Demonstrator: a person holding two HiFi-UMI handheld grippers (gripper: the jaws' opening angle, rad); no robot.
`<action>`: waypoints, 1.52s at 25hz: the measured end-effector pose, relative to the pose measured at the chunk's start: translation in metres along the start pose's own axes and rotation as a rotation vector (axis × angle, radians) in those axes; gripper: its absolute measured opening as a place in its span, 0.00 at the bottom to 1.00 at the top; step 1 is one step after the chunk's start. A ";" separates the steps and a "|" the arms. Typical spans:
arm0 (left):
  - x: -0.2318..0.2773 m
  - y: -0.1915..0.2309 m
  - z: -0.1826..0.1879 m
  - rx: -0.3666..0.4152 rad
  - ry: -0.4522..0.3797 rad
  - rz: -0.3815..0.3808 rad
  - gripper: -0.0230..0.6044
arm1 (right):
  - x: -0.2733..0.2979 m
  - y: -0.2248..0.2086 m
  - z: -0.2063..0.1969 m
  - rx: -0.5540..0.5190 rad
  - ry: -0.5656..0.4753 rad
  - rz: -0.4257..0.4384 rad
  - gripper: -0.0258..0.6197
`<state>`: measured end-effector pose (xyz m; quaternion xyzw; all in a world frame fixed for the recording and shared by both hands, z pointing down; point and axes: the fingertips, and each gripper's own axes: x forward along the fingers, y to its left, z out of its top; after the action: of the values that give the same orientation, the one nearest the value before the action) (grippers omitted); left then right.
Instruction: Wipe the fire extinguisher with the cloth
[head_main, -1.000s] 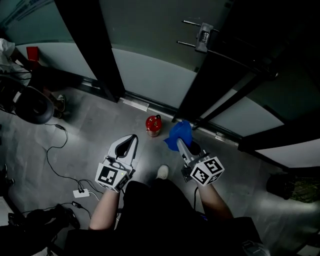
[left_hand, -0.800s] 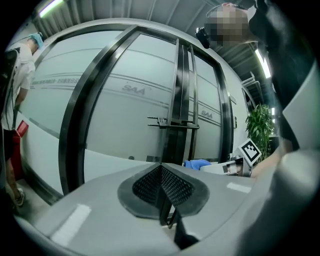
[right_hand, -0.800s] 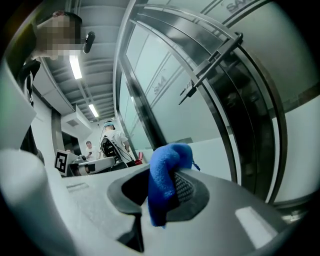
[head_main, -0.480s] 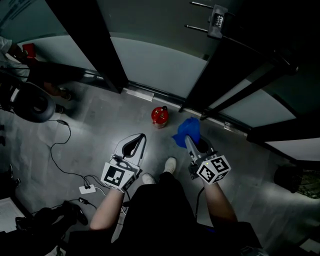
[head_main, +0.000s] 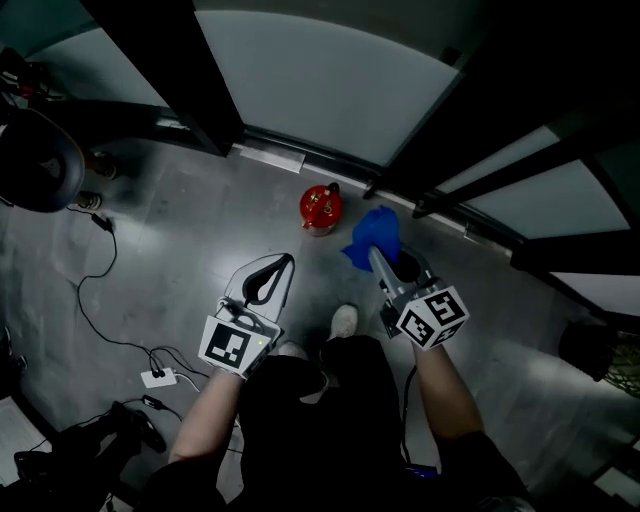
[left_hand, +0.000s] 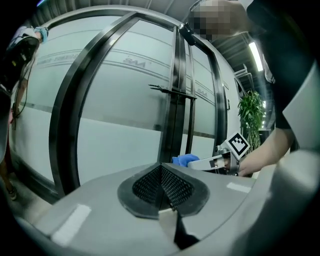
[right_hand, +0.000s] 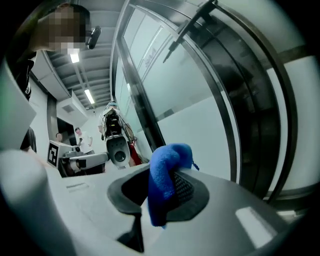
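A small red fire extinguisher (head_main: 321, 209) stands on the grey floor by the foot of a glass wall, seen from above in the head view. My right gripper (head_main: 378, 257) is shut on a blue cloth (head_main: 372, 237), held just right of the extinguisher and apart from it. In the right gripper view the cloth (right_hand: 165, 177) hangs bunched between the jaws of that right gripper (right_hand: 161, 192). My left gripper (head_main: 270, 272) sits below and left of the extinguisher, shut with nothing in it. The left gripper (left_hand: 161, 186) shows its meshed pads pressed together in its own view.
Dark metal frames (head_main: 190, 75) and frosted glass panels (head_main: 330, 85) rise behind the extinguisher. Cables and a white power adapter (head_main: 158, 378) lie on the floor at the left. A black wheeled object (head_main: 35, 160) stands at the far left. The person's shoe (head_main: 343, 322) is between the grippers.
The view has shifted closer to the glass wall; both grippers moved forward with it. The extinguisher now sits higher between them. The cloth stays held in the right gripper.
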<state>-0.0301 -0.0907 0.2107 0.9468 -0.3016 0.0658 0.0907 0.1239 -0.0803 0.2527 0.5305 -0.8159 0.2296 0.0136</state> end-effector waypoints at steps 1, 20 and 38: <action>0.009 0.006 -0.024 0.004 0.001 -0.006 0.05 | 0.011 -0.012 -0.018 -0.007 0.000 0.002 0.15; 0.052 0.064 -0.279 0.050 -0.111 -0.071 0.05 | 0.184 -0.177 -0.153 0.107 -0.168 -0.082 0.15; 0.063 0.030 -0.292 0.056 -0.071 -0.153 0.05 | 0.188 -0.159 -0.223 0.080 0.081 -0.076 0.15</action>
<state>-0.0172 -0.0885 0.5102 0.9710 -0.2295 0.0336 0.0582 0.1308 -0.2077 0.5589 0.5514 -0.7843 0.2824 0.0339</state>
